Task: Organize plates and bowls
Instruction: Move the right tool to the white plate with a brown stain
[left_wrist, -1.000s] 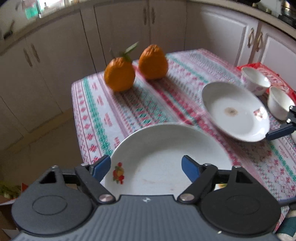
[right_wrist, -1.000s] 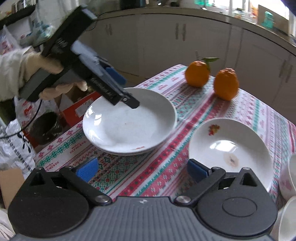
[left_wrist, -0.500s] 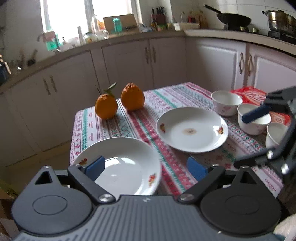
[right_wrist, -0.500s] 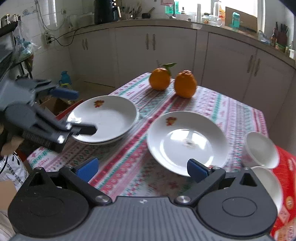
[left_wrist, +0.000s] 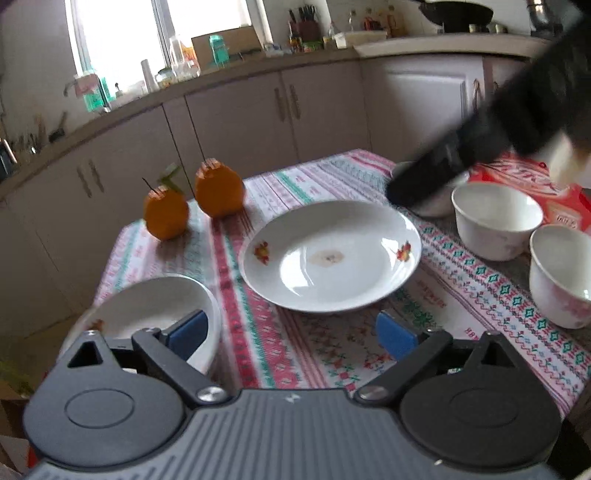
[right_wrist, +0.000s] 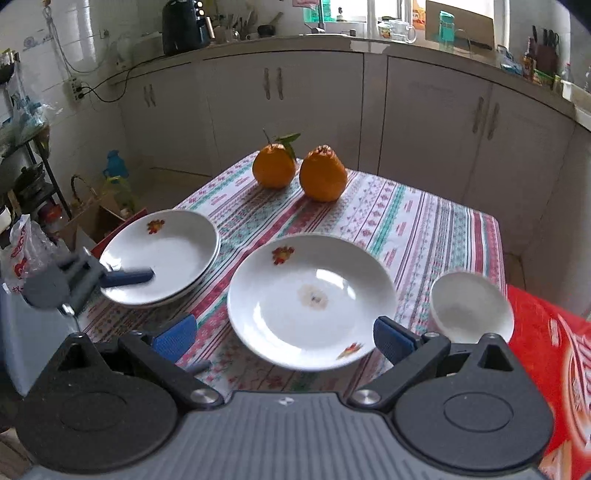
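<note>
A single white plate (left_wrist: 328, 254) (right_wrist: 310, 299) with a brown stain lies mid-table. A stack of white plates (right_wrist: 162, 254) (left_wrist: 147, 310) sits at the table's left edge. White bowls (left_wrist: 496, 219) (left_wrist: 561, 273) stand at the right; one bowl (right_wrist: 471, 306) shows in the right wrist view. My left gripper (left_wrist: 291, 332) is open and empty, above the cloth between the stack and the single plate; in the right wrist view it (right_wrist: 110, 277) hovers over the stack's near rim. My right gripper (right_wrist: 284, 338) is open and empty, just before the single plate's near rim.
Two oranges (right_wrist: 275, 166) (right_wrist: 323, 173) stand at the table's far end. A red packet (right_wrist: 554, 354) lies at the right by the bowls. The patterned tablecloth (right_wrist: 406, 221) covers the table. Cabinets ring the room; boxes and bags sit on the floor to the left.
My left gripper has drawn back from the stacked plates and swung right toward the single plate. My right gripper has pulled back and risen, and now faces the single plate.
</note>
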